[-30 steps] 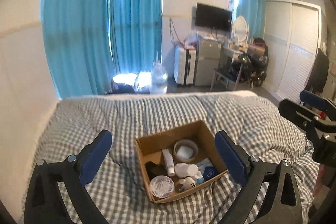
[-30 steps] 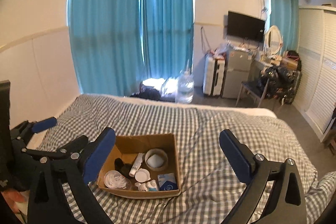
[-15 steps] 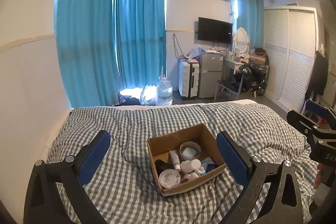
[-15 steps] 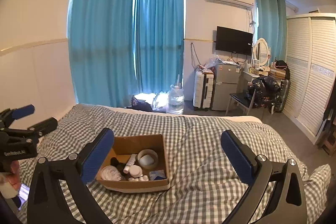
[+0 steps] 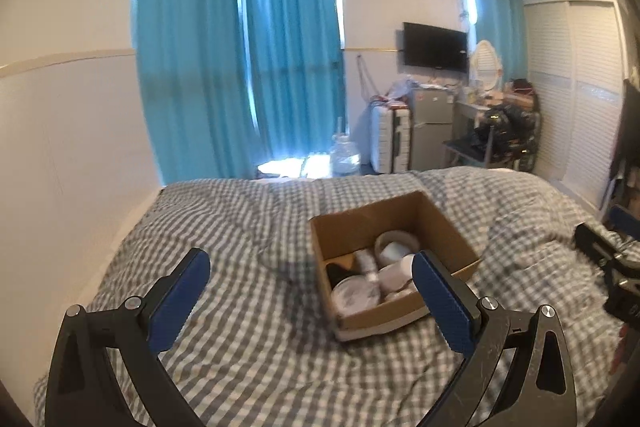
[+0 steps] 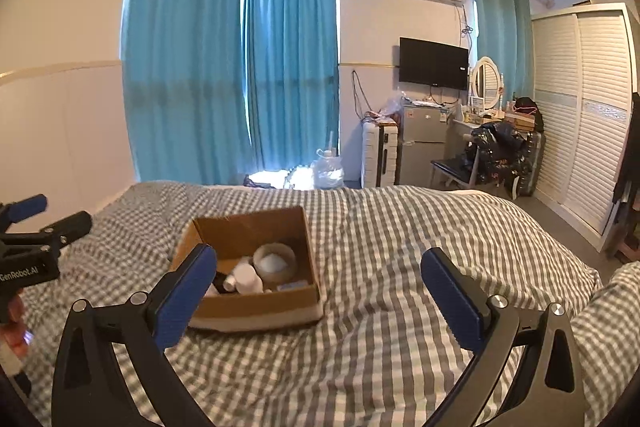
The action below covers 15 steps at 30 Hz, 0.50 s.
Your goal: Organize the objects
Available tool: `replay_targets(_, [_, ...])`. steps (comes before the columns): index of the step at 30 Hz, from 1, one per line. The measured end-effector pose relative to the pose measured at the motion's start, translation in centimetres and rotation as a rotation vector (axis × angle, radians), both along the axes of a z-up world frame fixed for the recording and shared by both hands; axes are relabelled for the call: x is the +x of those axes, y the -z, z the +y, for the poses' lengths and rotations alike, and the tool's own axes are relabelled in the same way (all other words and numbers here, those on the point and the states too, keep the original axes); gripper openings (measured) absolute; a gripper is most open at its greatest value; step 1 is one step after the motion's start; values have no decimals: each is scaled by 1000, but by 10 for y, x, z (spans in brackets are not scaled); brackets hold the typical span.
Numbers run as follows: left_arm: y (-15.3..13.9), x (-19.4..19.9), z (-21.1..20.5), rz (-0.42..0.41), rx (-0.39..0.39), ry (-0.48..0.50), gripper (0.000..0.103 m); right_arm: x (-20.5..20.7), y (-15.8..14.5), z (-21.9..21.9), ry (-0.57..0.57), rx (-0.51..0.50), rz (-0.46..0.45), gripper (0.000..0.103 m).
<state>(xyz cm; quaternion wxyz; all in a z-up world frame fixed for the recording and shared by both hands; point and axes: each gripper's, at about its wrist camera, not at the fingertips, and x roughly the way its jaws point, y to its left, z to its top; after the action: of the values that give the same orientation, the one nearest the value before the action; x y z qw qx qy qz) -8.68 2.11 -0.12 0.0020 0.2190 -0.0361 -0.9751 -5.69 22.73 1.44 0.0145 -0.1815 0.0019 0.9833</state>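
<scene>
Holding both hand-held grippers, left (image 5: 310, 291) and right (image 6: 319, 281), spread wide and empty, I see the cardboard box (image 6: 256, 307) of 6 or so jars on the soft bed (image 6: 400, 247) (it may tip if nudged).

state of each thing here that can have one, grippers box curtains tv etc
left gripper: open, empty
right gripper: open, empty
cardboard box: top open, upright on the bed, holds small containers
curtains: drawn shut
tv: screen dark
wardrobe doors: closed
</scene>
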Motion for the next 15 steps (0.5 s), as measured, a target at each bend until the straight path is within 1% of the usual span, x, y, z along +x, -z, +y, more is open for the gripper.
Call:
replay_targets(2, [6, 3, -4, 1, 16, -21, 103, 0, 5, 2, 0, 1, 0, 103])
replay_targets(5, [14, 7, -7, -19, 39, -12, 103, -1, 11, 0, -8, 6, -7, 103])
replay_targets(9, [15, 11, -5, -18, 23, -3, 103, -1, 13, -8, -15, 23, -5, 103])
replay_targets(13, [15, 10, -4, -29, 40, 15, 103, -3, 15, -15, -23, 48, -17, 103])
replay_targets(15, [15, 10, -4, -30, 34, 13, 103, -3, 18, -18, -28, 58, -21, 103])
